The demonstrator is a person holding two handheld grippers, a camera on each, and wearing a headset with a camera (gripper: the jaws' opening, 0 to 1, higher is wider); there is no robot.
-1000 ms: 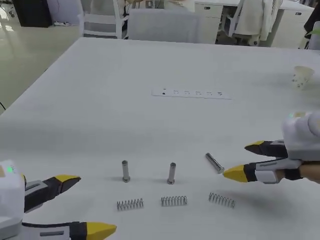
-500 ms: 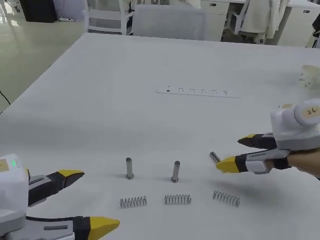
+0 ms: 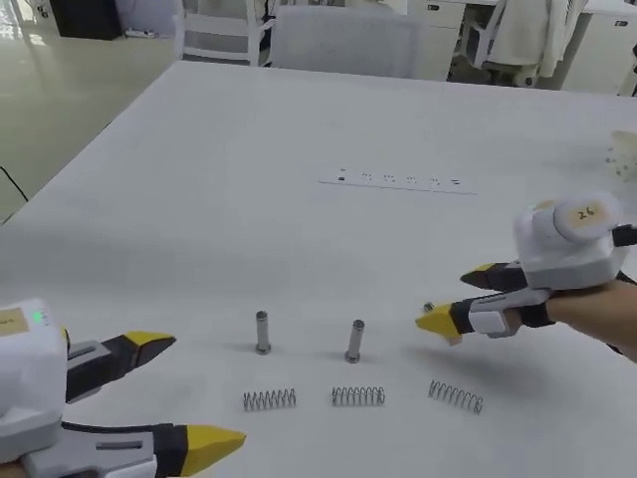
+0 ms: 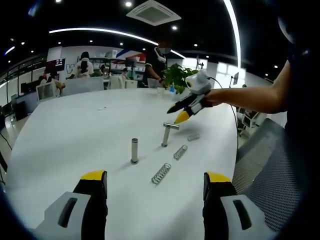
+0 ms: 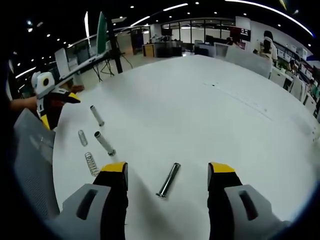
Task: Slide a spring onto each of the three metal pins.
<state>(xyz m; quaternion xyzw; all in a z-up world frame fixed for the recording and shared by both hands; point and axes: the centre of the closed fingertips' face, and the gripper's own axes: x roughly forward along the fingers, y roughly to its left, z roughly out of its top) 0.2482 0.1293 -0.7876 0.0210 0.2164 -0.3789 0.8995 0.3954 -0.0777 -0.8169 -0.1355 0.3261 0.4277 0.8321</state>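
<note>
Your white table [image 3: 199, 179] stands in an open office, with chairs [image 3: 343, 40] at its far edge. A paper cup [image 3: 625, 154] sits by the right edge, and what is in it can't be seen. Toward the near edge, the left pin [image 3: 262, 332] and the middle pin [image 3: 355, 341] stand upright. Three springs [image 3: 270, 399], [image 3: 358, 396], [image 3: 456, 396] lie just nearer you, their long axes along that edge. The third pin [image 5: 168, 179] lies flat on the table between the spread jaws of your right hand-held gripper [image 3: 454, 295], touching neither. Your left hand-held gripper [image 3: 199, 388] hovers near the left side, its jaws spread wide.
</note>
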